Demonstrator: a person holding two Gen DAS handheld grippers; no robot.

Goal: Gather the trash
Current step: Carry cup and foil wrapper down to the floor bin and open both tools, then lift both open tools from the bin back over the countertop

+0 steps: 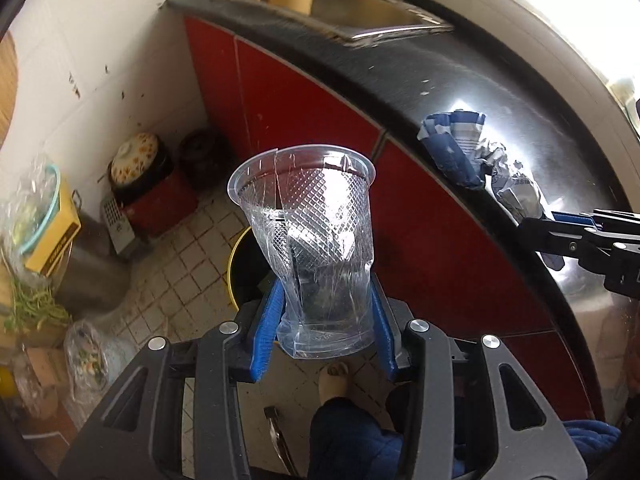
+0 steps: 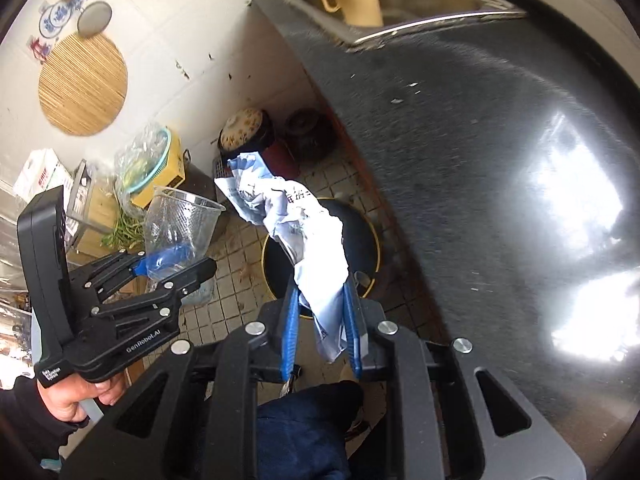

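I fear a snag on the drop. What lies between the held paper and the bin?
Nothing: in the right wrist view the paper hangs over the bin with only air between.

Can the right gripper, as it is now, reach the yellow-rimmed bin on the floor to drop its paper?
Probably yes. The right gripper holds the crumpled paper almost directly above the open bin, with nothing between. The left gripper, holding the plastic cup, stays off to the side.

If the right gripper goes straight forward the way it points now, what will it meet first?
Probably the black bin with the yellow rim on the floor. The right gripper, shut on the crumpled paper, points down toward its opening. Depth is unclear; the counter edge lies close on the right.
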